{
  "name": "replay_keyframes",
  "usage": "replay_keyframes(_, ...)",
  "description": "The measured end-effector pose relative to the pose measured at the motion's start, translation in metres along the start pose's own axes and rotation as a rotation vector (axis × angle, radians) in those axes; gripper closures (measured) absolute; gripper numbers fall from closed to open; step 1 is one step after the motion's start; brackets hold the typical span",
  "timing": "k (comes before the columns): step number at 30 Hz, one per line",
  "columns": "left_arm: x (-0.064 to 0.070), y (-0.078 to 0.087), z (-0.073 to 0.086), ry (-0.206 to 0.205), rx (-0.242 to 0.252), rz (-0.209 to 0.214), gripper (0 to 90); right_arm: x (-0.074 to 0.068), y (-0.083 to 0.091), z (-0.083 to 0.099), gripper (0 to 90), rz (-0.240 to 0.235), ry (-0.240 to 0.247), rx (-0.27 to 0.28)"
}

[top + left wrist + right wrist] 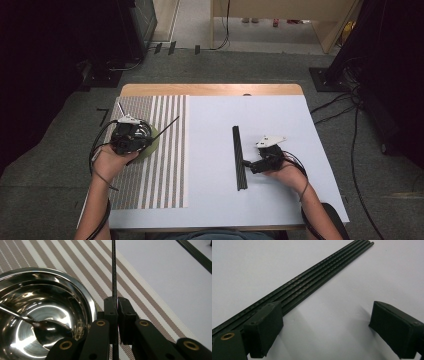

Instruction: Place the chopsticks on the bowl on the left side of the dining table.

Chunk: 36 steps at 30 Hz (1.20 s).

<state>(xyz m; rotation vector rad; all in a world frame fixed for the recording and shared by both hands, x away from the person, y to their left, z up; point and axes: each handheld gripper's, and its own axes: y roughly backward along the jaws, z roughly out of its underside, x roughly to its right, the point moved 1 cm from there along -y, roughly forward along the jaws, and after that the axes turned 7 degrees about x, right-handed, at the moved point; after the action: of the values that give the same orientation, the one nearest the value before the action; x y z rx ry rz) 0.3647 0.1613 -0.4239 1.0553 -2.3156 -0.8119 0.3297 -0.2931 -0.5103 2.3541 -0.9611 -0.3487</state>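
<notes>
My left gripper is shut on a thin black rod that points away over the striped placemat. Just beside it sits a shiny steel bowl with a spoon lying inside. On the white tabletop lies a bundle of several black rods. My right gripper stands open right next to the bundle, its left finger against the rods' near end, nothing between the jaws.
The placemat covers the table's left third. A wooden strip runs along the far edge. Cables and dark stands lie on the carpet to the right and left of the table.
</notes>
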Motion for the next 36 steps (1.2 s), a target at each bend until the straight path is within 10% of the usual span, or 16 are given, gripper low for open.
replay_keyframes(36,-0.046,0.012,0.018,0.054,0.033,-0.072,87.5,0.000,0.000,0.000,10.9,0.000,-0.002,-0.001)
